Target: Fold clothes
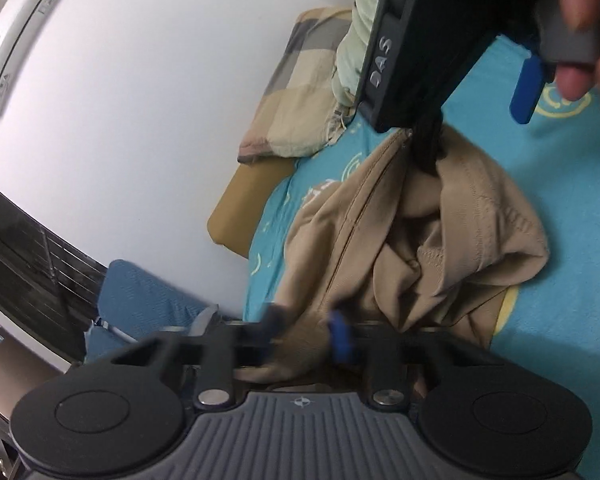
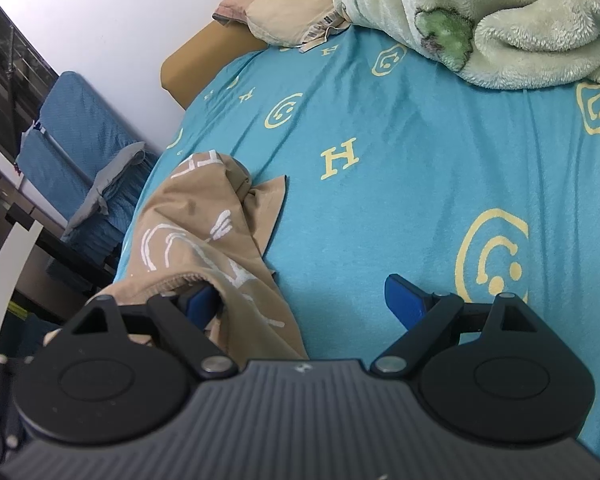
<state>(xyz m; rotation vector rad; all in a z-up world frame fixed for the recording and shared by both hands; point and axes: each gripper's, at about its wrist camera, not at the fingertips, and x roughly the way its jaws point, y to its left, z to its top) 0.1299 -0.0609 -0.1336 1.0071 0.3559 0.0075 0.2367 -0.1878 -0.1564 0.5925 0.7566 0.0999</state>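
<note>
Basically the tan shirt [image 2: 188, 240] is bunched at the near left of the bed, part lifted, the rest slumped on the teal sheet [image 2: 380, 200].

Right gripper [image 2: 300, 296]: jaws spread wide, nothing pinched. The cloth only drapes over 1 blue finger [image 2: 202, 300], hem ribbing showing; the other finger sits bare over the sheet.

Left gripper [image 1: 305, 334]: fingers near together w/ tan cloth between them, but blur hides whether the pads bite, so can't tell.

Judgement on the step, i.e. getting hold and spreading the shirt flat:
- The left should catch 1 layer at a hem or shoulder seam, not a wad.
- The right needs a real pinch on a matching corner; a draped hold may slip off.
- Then pull the 2 holds apart and lay the shirt on the open sheet to the right, clear of the fleece blanket [image 2: 500, 20] at the far side.

Materials: the shirt looks like thin soft knit, limp, deep folds, stitched seams, cracked-looking white print. The sheet is smooth cotton-like, w/ yellow smileys and H marks. The blanket is pale green, thick, fluffy.
</note>
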